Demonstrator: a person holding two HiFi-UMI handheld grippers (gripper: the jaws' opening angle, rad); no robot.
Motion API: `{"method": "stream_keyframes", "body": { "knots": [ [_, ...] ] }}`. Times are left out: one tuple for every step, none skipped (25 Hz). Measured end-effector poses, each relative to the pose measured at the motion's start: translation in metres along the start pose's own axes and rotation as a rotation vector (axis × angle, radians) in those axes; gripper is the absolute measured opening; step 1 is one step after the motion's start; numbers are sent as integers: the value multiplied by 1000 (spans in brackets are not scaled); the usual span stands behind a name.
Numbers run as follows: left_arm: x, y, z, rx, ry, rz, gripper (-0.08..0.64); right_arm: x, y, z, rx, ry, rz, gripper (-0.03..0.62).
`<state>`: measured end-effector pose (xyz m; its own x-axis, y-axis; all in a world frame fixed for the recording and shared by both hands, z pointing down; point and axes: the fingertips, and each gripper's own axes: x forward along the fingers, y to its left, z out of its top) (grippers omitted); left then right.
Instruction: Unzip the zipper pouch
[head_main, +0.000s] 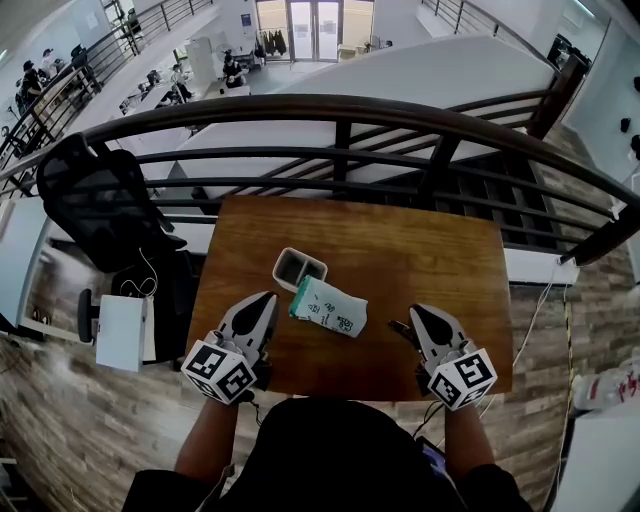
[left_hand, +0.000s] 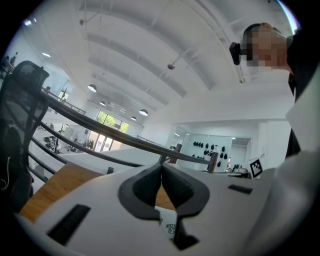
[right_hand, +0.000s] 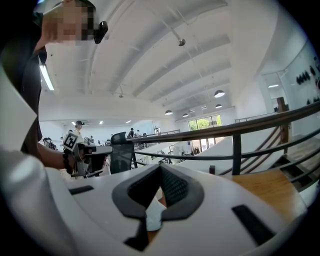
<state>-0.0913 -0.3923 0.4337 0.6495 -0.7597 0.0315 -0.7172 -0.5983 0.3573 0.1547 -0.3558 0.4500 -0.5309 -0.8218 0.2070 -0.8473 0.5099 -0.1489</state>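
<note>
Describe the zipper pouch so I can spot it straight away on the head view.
Find the brown wooden table in front of the dark railing. Near its middle lies the zipper pouch, flat and slanted. It is white with teal trim and print, unlike the square open-topped cup just beyond it.

Open-plan office mezzanine, dark railing (head_main: 340, 104), desks (head_main: 150, 93) with seated people below, mesh chair (head_main: 95, 200)

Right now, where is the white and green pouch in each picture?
Head view: pouch in the middle of the table.
Left gripper view: bottom centre, a printed sliver below the jaws.
Right gripper view: bottom centre, a white sliver, probably it.
Shared landmark: the dark railing.
</note>
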Motion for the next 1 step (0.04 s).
{"method": "stream_keyframes", "body": {
  "knots": [
    [0, 0, 0, 1, 1, -1, 17, 1, 0, 0, 0, 0, 1, -8]
  ]
}}
